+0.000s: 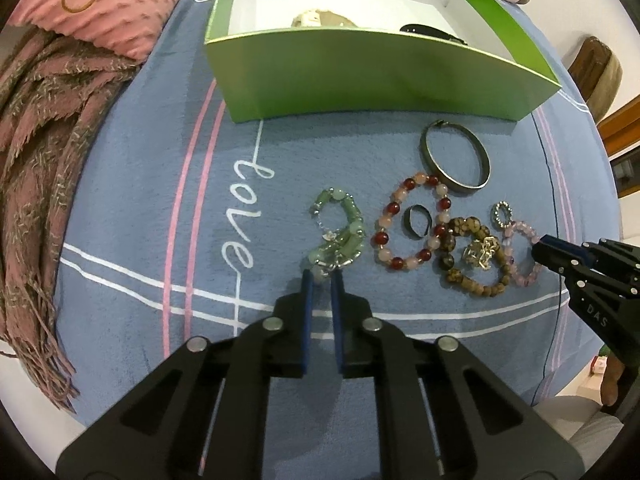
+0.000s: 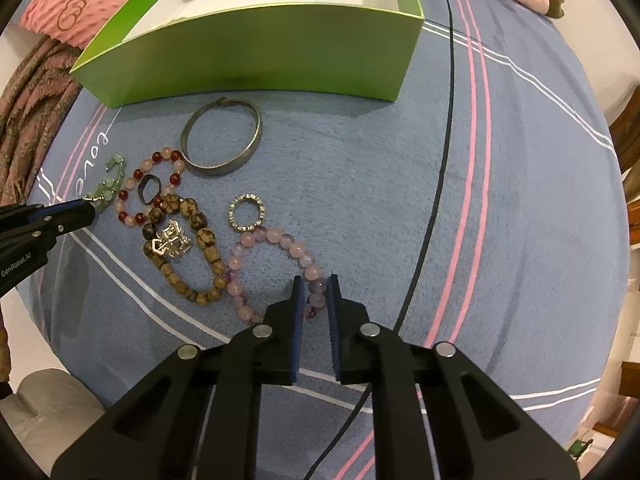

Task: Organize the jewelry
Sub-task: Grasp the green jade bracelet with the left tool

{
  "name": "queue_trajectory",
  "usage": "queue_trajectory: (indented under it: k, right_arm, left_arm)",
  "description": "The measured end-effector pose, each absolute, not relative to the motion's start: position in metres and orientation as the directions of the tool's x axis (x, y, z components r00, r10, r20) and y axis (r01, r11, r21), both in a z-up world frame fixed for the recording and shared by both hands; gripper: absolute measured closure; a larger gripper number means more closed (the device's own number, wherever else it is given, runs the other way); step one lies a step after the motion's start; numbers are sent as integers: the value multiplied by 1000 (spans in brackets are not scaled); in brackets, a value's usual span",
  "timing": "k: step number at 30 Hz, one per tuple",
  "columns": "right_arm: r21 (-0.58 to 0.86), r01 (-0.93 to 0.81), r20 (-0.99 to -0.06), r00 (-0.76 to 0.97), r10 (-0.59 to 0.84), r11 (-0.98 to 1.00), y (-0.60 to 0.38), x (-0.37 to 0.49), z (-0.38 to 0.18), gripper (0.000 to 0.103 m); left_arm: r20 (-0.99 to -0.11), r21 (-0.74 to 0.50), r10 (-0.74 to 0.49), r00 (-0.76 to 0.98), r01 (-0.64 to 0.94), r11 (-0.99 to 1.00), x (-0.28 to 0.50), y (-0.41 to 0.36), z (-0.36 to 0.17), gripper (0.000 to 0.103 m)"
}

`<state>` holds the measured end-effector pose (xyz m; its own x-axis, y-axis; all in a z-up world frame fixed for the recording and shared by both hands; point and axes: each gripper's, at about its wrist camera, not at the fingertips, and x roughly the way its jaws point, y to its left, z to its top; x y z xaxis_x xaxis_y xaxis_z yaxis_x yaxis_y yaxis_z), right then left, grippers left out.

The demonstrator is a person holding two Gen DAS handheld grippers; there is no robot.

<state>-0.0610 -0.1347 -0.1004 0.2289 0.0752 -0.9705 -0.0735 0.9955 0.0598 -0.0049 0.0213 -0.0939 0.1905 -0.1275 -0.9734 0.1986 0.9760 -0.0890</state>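
Jewelry lies on a blue blanket before a green box [image 1: 360, 68]. My left gripper [image 1: 323, 274] is closed around the near end of a green bead bracelet [image 1: 340, 232]; it shows from the side in the right wrist view [image 2: 90, 210]. My right gripper [image 2: 314, 286] is closed around the near beads of a pink bead bracelet [image 2: 276, 240], also seen in the left wrist view [image 1: 524, 252]. Between them lie a red and pink bracelet [image 1: 408, 220], a dark ring [image 1: 418, 220], a brown bead bracelet [image 1: 476, 260] with a silver charm [image 2: 172, 242], a sparkly ring [image 2: 247, 212] and a metal bangle [image 1: 456, 156].
The green box [image 2: 260, 52] holds a pale item [image 1: 316, 20] and a black strap [image 1: 434, 32]. A pink fringed scarf [image 1: 44, 160] and a pink pillow [image 1: 116, 4] lie at the left. A thin black cable [image 2: 436, 200] crosses the blanket at the right.
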Motion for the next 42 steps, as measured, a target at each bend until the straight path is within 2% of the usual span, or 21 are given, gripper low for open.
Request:
queue_trajectory:
  k: [12,14,16,18,20,26,27,28,32,34,42]
  right_arm:
    - [97,-57,-964,244,108,994,-135,-61,-79,96]
    - [99,-58,-966,236,110,993,-133,-56,-78,96]
    - [100,-60,-966,233,112,993,-143,-55,-79,96]
    - [101,-62,-967,229,113,993,-142,-55,-80,96]
    - [103,-63,-967,229,115,993,-145,-53,-83,96]
    - [106,-59,-966,231,117,993,-144,-54,-90,96]
    - [112,-53,-965,233,122,992,-145,-54,-90,96]
    - [115,-51,-964,234,124,992,-148,-55,-90,95]
    - [115,-41,-967,223,121,993,-152,-55,-96,95]
    - [116,-42,-967,225,123,992,-151,-55,-97,95]
    - [114,-43,-966,229,121,992,-147,-56,-99,95]
  left_arm:
    - [-970,-110,-152,189,214,971,-5,43,-84,93]
    - [-970,-111,-153,190,214,971,-6,40,-83,88]
    - [-968,-111,-155,199,214,970,-5,39,-82,74]
    - [-964,-116,-163,208,220,969,-3,34,-82,66]
    - [-963,-121,-172,208,237,964,-2,28,-83,63]
    - [-972,-99,-148,185,249,963,6,18,-95,64]
    - [-973,-99,-147,180,251,963,7,18,-96,67]
    - [-974,-97,-144,175,250,963,8,15,-99,77]
    - [-975,-85,-132,179,248,965,9,14,-101,83]
    - [-974,-92,-138,178,243,966,9,14,-102,95]
    - [-968,-120,-167,187,241,963,-2,32,-95,95]
